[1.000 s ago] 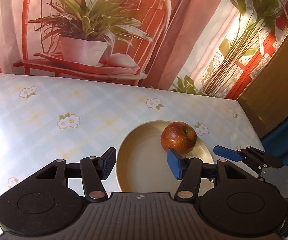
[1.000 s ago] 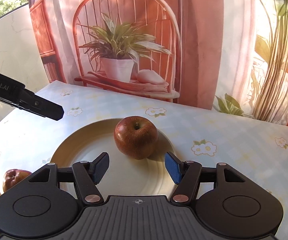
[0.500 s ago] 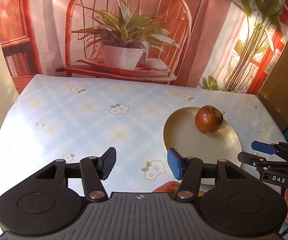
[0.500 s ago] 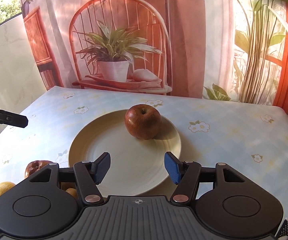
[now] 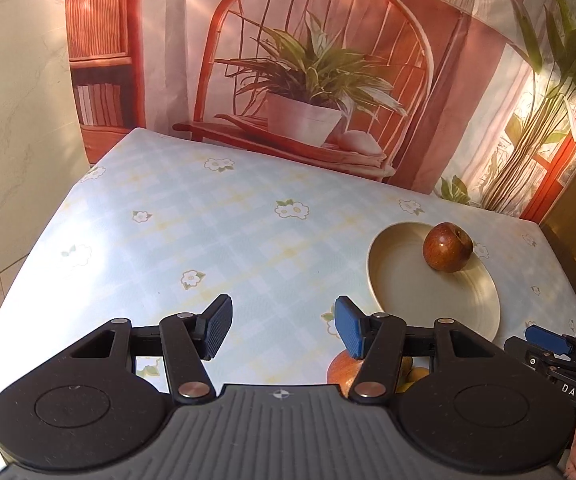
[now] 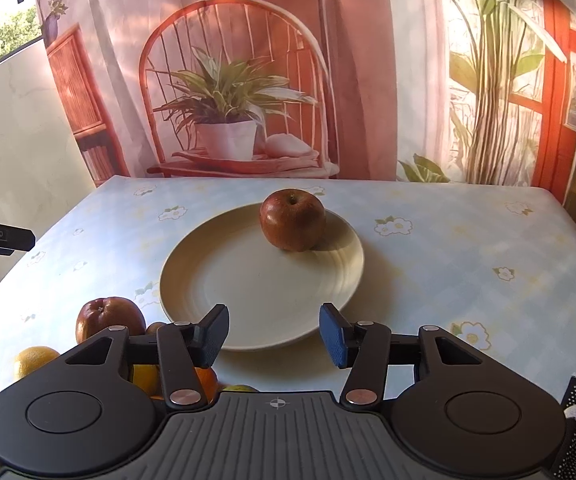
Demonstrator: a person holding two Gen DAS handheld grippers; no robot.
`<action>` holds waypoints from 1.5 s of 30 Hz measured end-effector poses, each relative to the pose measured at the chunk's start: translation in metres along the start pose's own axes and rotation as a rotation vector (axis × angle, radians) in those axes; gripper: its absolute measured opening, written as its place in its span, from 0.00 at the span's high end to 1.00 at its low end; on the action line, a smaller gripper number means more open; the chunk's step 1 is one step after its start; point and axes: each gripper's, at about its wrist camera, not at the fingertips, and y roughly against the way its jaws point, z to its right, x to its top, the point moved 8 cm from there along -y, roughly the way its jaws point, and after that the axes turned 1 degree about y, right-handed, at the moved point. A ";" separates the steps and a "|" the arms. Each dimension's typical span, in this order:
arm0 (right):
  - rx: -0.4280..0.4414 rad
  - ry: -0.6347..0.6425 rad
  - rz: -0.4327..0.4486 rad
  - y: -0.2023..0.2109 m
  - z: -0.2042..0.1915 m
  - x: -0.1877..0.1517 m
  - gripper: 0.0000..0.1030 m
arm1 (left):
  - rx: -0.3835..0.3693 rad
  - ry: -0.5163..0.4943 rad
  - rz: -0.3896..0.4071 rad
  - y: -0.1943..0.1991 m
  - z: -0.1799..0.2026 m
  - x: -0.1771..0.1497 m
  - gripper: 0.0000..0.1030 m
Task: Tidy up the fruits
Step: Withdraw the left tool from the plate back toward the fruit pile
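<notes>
1 red apple [image 6: 292,224] sits on the cream plate [image 6: 247,280]; a second apple [image 6: 107,318] and the oranges [image 6: 33,360] wait on the tablecloth near its front edge, so most sorting remains. Left gripper [image 5: 283,328] and right gripper [image 6: 273,334] both hang empty, jaws apart

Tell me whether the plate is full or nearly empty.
Nearly empty: the plate holds one red apple near its far rim; the other fruit lies on the tablecloth.

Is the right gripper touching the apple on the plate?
Apart. The right wrist view shows the right gripper open, with bare plate between it and the apple.
</notes>
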 end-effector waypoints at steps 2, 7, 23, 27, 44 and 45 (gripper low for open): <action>0.014 -0.017 -0.014 0.001 0.000 -0.004 0.57 | -0.004 0.011 -0.007 0.003 -0.003 -0.002 0.42; 0.036 -0.049 -0.043 0.004 -0.001 -0.013 0.59 | 0.016 -0.018 0.002 0.009 0.000 -0.009 0.42; 0.039 0.018 -0.064 0.027 -0.019 -0.037 0.58 | -0.046 -0.039 -0.057 0.010 0.016 -0.043 0.43; 0.042 0.024 -0.067 0.034 -0.021 -0.043 0.58 | -0.063 -0.040 -0.059 0.013 0.020 -0.050 0.43; 0.114 0.076 -0.130 0.058 -0.032 -0.071 0.58 | -0.153 -0.052 -0.087 0.003 0.048 -0.076 0.44; 0.120 0.082 -0.140 0.059 -0.033 -0.073 0.58 | -0.160 -0.064 -0.090 0.001 0.052 -0.078 0.44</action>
